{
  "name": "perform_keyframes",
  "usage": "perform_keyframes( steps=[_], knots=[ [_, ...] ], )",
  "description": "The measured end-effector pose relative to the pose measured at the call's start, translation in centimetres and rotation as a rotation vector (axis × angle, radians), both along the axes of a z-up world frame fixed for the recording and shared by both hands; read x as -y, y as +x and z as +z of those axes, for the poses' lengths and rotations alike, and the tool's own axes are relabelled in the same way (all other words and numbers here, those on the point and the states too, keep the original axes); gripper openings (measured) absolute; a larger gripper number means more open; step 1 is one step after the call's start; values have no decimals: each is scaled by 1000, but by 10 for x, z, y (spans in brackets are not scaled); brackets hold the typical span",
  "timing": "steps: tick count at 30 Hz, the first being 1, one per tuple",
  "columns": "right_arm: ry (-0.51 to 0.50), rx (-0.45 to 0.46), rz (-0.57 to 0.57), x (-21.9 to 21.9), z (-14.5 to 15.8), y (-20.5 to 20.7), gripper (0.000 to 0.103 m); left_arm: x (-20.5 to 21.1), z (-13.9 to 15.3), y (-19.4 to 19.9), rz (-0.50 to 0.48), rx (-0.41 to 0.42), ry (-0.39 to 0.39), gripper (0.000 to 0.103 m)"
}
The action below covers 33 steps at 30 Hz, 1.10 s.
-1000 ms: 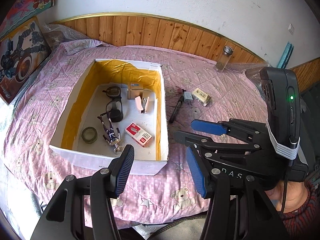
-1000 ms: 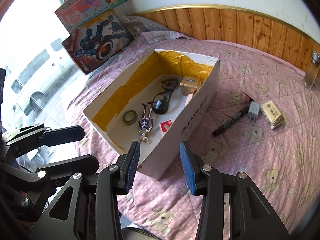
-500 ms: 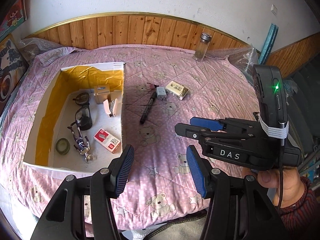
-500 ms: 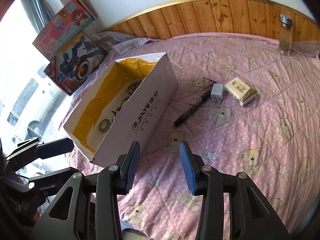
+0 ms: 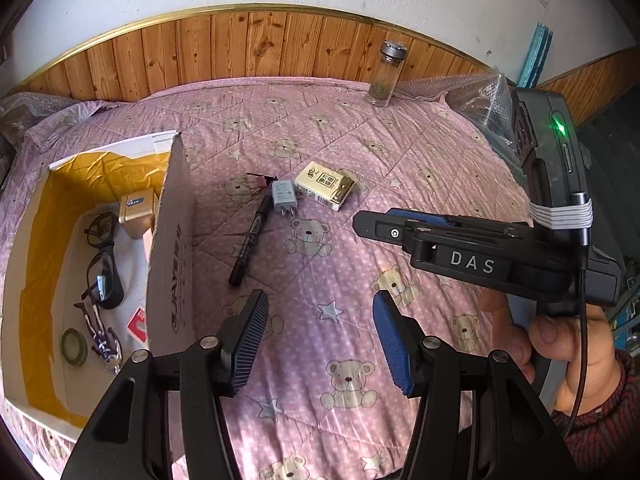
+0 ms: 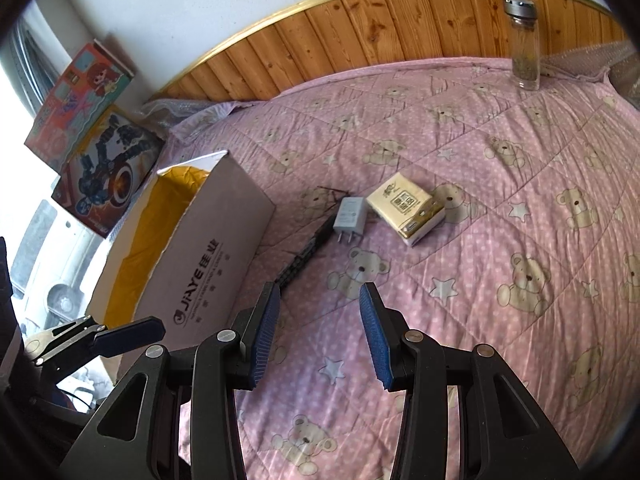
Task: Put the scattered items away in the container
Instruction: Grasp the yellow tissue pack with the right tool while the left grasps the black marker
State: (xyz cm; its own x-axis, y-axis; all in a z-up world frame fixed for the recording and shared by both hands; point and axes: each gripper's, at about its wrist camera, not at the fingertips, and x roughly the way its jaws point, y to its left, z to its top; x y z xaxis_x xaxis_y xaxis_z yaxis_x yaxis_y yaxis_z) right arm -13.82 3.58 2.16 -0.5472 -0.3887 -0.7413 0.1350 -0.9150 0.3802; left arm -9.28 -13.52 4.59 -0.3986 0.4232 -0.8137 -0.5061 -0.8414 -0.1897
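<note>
Both the left gripper (image 5: 318, 338) and right gripper (image 6: 319, 334) hovered open and empty; the charger (image 6: 351, 217) touched the marker (image 6: 306, 254), so grabbing 1 risked dragging both.

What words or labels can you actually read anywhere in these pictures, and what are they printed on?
"DAS": on the right gripper, seen from the left wrist.
"JiAYE", then Chinese characters: on the cardboard box side.
Print on the small cream packet, charger and marker: too small to read.
</note>
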Motion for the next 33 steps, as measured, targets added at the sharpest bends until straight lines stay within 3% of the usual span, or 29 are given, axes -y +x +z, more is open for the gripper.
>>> perform_keyframes(
  steps=[10,24,27,30,31,33],
  knots=[
    [167,12,74,-13,-30,-62,56,-25,-47,-66,65,75,-9,56],
    [397,-5,245,3,-78,-126,63,-29,-116,-125,198,132,-79,58],
    [417,-15,235,3,-83,-135,63,-25,-132,-134,217,164,-77,58],
    [389,17,218,-3,-93,-147,63,-29,-134,-136,203,137,-88,58],
    [381,24,209,-6,-97,-150,63,-30,-133,-136,199,130,-85,44],
    [332,33,190,-12,-100,-153,63,-33,-133,-136,191,115,-101,25]
  ],
)
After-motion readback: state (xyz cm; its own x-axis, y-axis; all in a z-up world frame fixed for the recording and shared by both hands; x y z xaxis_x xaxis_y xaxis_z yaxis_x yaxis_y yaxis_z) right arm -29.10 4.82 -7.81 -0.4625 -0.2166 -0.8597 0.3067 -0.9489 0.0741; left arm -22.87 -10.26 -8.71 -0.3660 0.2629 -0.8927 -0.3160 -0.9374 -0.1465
